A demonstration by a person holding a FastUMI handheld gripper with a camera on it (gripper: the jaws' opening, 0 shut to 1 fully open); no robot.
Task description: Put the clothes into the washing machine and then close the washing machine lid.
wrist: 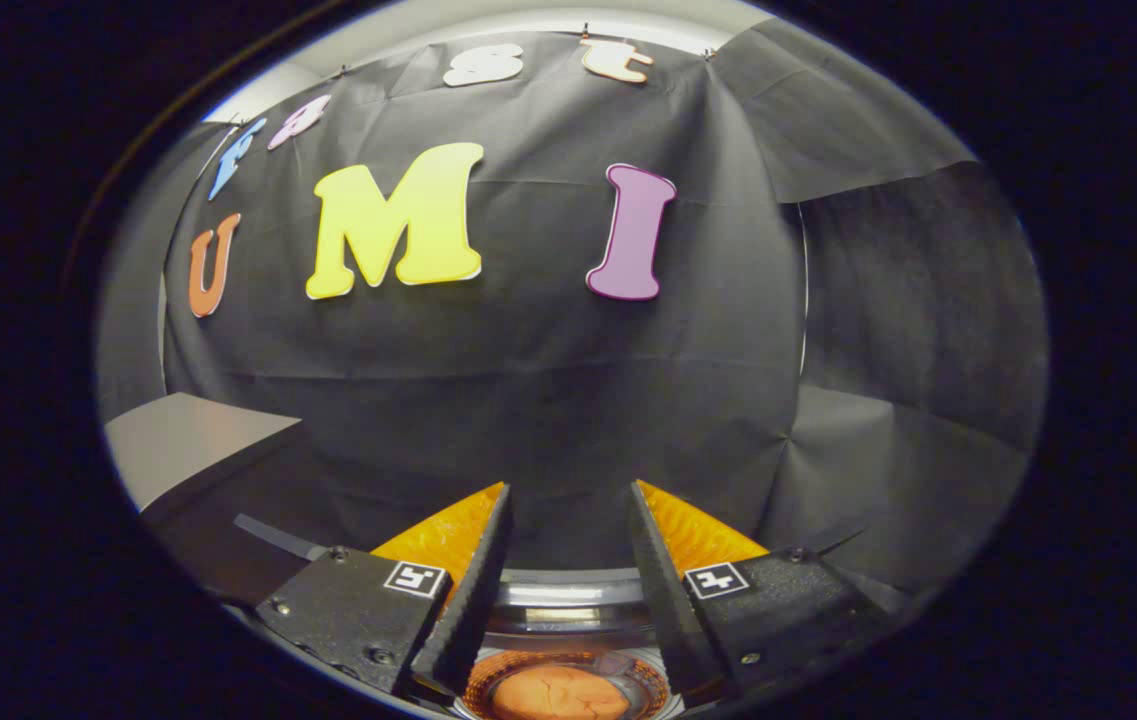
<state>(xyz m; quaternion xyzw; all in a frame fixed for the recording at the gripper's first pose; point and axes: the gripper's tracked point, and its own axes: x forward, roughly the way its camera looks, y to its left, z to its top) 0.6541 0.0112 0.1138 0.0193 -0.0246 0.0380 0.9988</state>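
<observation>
My gripper (568, 490) stands open, its two fingers spread apart with nothing between them, raised and facing the black cloth wall. Below and between the fingers I see the round opening of the washing machine (568, 590), with its shiny metal rim. Inside the drum lies an orange bundle of clothes (558, 695). The machine's lid is hidden from me.
The black cloth booth wall (548, 380) stands straight ahead, close beyond the fingers. A grey flat surface (188, 440) shows to the left, at about finger height. Folds of the same cloth hang on the right.
</observation>
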